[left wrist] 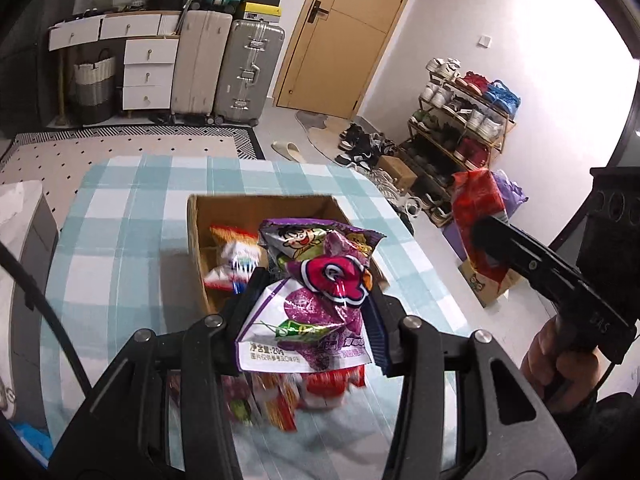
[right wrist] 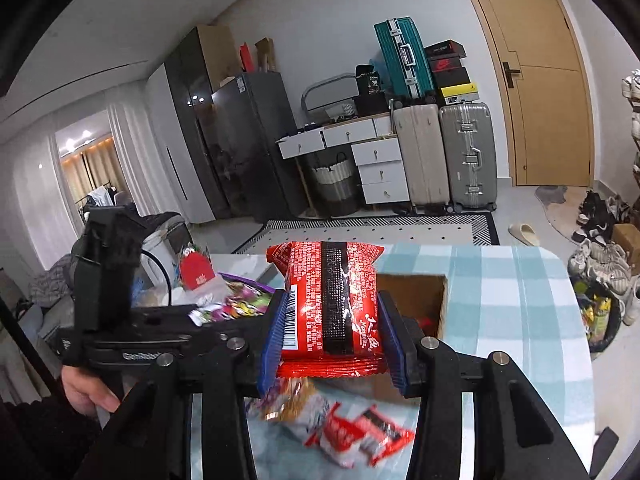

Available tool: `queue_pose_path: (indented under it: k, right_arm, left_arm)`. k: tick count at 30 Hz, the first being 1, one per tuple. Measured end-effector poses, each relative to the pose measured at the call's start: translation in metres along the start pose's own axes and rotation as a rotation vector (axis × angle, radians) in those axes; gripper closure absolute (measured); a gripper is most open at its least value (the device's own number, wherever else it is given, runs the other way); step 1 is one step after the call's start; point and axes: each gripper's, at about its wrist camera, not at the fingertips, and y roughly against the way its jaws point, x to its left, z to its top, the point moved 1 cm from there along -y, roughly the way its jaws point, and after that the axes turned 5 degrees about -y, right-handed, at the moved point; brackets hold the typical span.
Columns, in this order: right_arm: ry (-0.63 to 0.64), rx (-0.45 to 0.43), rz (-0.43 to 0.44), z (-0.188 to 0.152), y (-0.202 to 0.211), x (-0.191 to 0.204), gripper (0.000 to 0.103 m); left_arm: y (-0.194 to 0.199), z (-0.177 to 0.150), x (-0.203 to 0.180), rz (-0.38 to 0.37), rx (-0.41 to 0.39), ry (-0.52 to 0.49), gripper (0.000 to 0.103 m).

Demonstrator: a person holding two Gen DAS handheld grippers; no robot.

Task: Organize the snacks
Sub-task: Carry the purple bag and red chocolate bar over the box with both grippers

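- Purple foil is showing between the blue pads of the left gripper (left wrist: 310,308): its jaws are pinching a purple snack packet (left wrist: 316,304), which is hanging above the table with a second cartoon-printed purple pouch (left wrist: 310,240) pressed against its top.
- Red wrapper is filling the right gripper (right wrist: 332,332), whose jaws are clamping a red snack packet (right wrist: 330,300) by its sides, barcode edge turned to the left pad.
- Just beyond both grippers a cardboard box (left wrist: 196,236) is sitting open on the table; in the left wrist view an orange-and-white packet (left wrist: 236,258) is lying inside it, ahead and left of the held purple packet.
- Beneath the jaws, loose snacks (right wrist: 352,432) are lying blurred on the cloth, red-and-white wrappers among them.
- Under everything, a blue-and-white checked tablecloth (left wrist: 120,220) is covering the table, stretching away past the box to a rounded far edge.
- A hand (left wrist: 560,364) is gripping the handle of the right gripper, seen at the right edge of the left wrist view.
- Farther ahead, a patterned rug (left wrist: 120,152) is lying on the pale floor, and suitcases (left wrist: 248,72) are standing beside white drawers (left wrist: 148,68) and a woven basket (left wrist: 94,84).
- To the right of those, a wooden door (left wrist: 344,32) is standing closed, with a shoe rack (left wrist: 460,116) and scattered shoes along the wall.
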Motion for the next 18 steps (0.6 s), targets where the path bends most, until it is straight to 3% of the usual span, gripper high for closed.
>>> queue_pose_path:
  k: [8, 18]
  right_arm:
    - [-0.039, 0.026, -0.016, 0.032, -0.055, -0.021, 0.059]
    - [-0.040, 0.093, -0.064, 0.027, -0.122, -0.054, 0.059]
  left_arm:
    - [-0.056, 0.037, 0.023, 0.041, 0.032, 0.032, 0.061]
    - [-0.122, 0.045, 0.054, 0.065, 0.105, 0.071, 0.061]
